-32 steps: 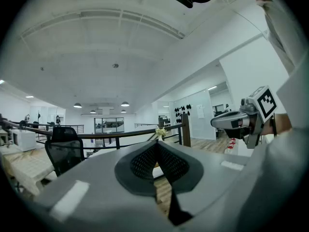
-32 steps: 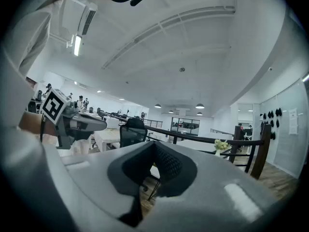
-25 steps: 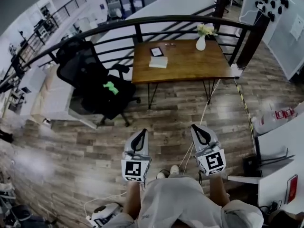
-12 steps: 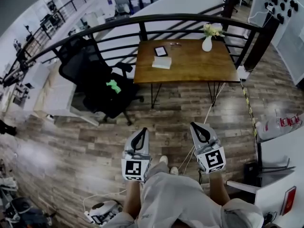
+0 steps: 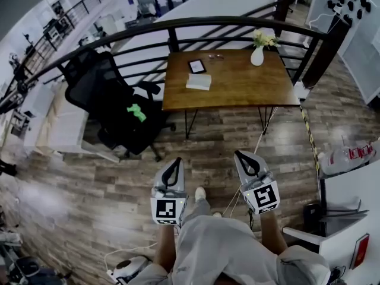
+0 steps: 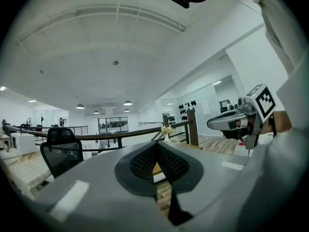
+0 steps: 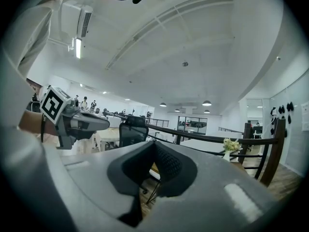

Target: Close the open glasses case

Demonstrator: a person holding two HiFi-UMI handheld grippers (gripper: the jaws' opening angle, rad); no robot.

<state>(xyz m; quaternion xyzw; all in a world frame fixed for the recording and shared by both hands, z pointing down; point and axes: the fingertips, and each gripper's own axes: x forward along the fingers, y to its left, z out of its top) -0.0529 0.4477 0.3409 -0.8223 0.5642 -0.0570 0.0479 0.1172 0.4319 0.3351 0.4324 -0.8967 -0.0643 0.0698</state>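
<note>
On the brown table [image 5: 237, 88] far ahead lies a small dark flat thing with a pale rim [image 5: 196, 66], possibly the open glasses case; it is too small to be sure. A white flat object [image 5: 199, 81] lies just in front of it. My left gripper [image 5: 173, 162] and right gripper [image 5: 245, 156] are held side by side at waist height over the floor, well short of the table. Both are shut with nothing between the jaws. The left gripper's [image 6: 157, 144] and the right gripper's [image 7: 153, 144] pads meet in their own views.
A white vase with flowers [image 5: 257, 53] stands at the table's far right corner. A black office chair [image 5: 119, 103] sits left of the table. A curved black railing [image 5: 237, 25] runs behind it. A cable [image 5: 252, 153] trails across the wooden floor, and white furniture [image 5: 350, 200] stands at right.
The view has shifted a little, with the table drifting slightly in frame as the person steps. Both grippers stay shut and keep their places side by side.
</note>
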